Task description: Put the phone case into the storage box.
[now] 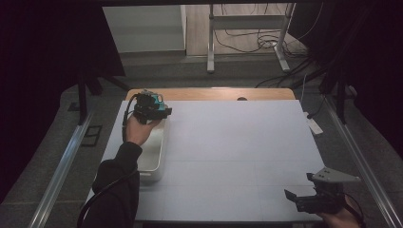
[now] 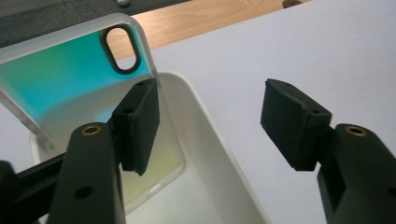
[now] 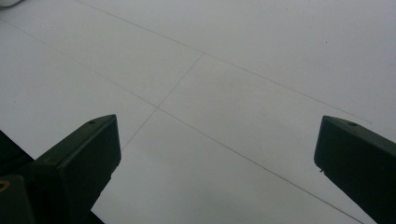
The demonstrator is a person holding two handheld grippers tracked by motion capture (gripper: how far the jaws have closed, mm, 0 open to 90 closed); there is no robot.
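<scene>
The left gripper (image 2: 210, 126) has its fingers spread, and the phone case (image 2: 70, 79) leaning in the white bin (image 2: 205, 121) may tip out.

The left jaw covered part of the phone case (image 2: 70, 79); the picture's left edge cut off its side.
</scene>
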